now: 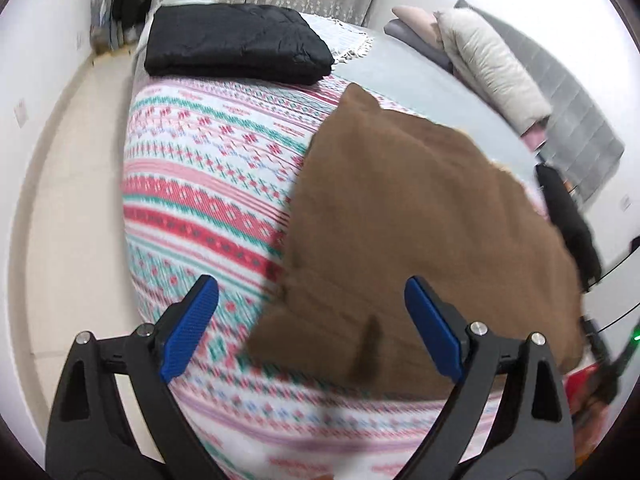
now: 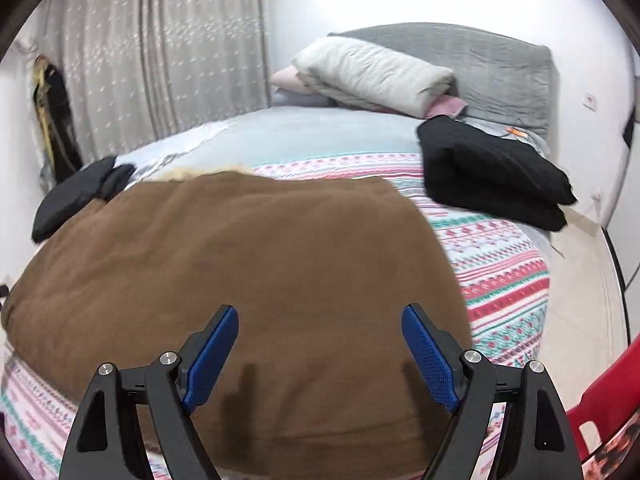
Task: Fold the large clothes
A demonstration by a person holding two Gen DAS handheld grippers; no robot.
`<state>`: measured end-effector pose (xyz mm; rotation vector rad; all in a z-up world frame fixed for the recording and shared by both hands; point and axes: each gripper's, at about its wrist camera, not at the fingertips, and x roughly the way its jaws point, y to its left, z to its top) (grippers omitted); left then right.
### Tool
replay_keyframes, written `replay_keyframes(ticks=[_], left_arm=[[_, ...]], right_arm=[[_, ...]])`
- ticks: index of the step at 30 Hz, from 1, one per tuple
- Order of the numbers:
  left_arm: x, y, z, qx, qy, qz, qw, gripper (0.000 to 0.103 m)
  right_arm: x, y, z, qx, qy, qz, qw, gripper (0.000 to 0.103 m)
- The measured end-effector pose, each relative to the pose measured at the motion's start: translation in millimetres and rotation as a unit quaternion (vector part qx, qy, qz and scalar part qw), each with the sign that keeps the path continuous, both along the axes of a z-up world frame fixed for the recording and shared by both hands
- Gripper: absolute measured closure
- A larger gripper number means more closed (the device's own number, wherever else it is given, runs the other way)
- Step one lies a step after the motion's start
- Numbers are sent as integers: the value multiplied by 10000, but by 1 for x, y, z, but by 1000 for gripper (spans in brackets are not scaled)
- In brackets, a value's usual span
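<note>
A large brown garment (image 1: 416,232) lies folded flat on the patterned bedspread (image 1: 208,184); it fills the middle of the right wrist view (image 2: 248,276). My left gripper (image 1: 312,292) is open and empty, hovering above the garment's near left corner. My right gripper (image 2: 320,320) is open and empty, just above the garment's near edge. A pale furry trim (image 2: 200,174) shows at the garment's far edge.
A folded black garment (image 1: 236,44) lies at the bed's far left corner; it also shows at the left in the right wrist view (image 2: 76,200). Another black folded garment (image 2: 492,172) lies at the right. Pillows (image 2: 372,74) and a grey headboard (image 2: 500,72) stand behind. A red chair (image 2: 612,396) is at lower right.
</note>
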<state>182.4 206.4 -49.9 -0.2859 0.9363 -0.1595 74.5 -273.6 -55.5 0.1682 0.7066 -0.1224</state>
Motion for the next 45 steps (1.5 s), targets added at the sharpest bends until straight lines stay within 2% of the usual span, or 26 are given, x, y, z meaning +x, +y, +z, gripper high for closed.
replay_keyframes(ticks=[5,10,12,14,15,16,19,22,28,33,34,37,38,39,40,42,43,45], left_arm=[[-18,-13,-7,-700,344,-47,9969,5],[-15,-32,-26,-714,625,-206,9953,4],[-13,-31,-36,-933,835,-186,9920,4],[-13,-27,-45,-1378,1016,-98,9852,4],[-12,-24,-51,-1676,1052,-34,9802,4],[-11,-23,-53,-1814,1036,31,9779,4],[-7,-23,-59,-2057,964,177,9737,4],[-4,-26,-61,-2069,869,298,9740,4],[5,-43,-63,-1817,545,621,9799,2],[12,-62,-62,-1357,211,687,9881,2],[13,-63,-62,-1343,162,738,9881,4],[14,-56,-64,-1420,40,1095,9838,23],[14,-52,-66,-1484,8,1245,9811,34],[14,-45,-67,-1597,-21,1339,9780,42],[14,-41,-69,-1773,-63,1402,9741,46],[14,-38,-72,-2044,-133,1405,9687,65],[14,-38,-71,-2157,-180,1366,9667,68],[12,-42,-62,-2101,-349,1283,9686,76]], right_arm=[[5,29,-3,-6,351,260,9990,18],[3,51,-4,-118,537,423,9976,18],[2,56,-4,-231,574,484,9969,18],[0,58,-3,-335,595,477,9965,18],[0,57,-4,-332,590,461,9966,18],[0,56,-4,-294,598,440,9968,18],[1,51,-8,-109,663,382,9970,18],[1,52,-9,-82,693,401,9968,18],[0,56,-8,-120,691,483,9964,18],[2,59,-9,-112,721,500,9961,18],[2,60,-9,-106,728,505,9960,18],[4,63,-9,-48,734,553,9958,18],[5,64,-9,-18,735,593,9955,18],[6,66,-9,11,737,637,9952,18],[6,67,-9,27,741,663,9950,18],[8,72,-9,25,750,728,9945,18],[8,74,-9,16,749,752,9944,18],[8,76,-9,-14,748,776,9942,18]])
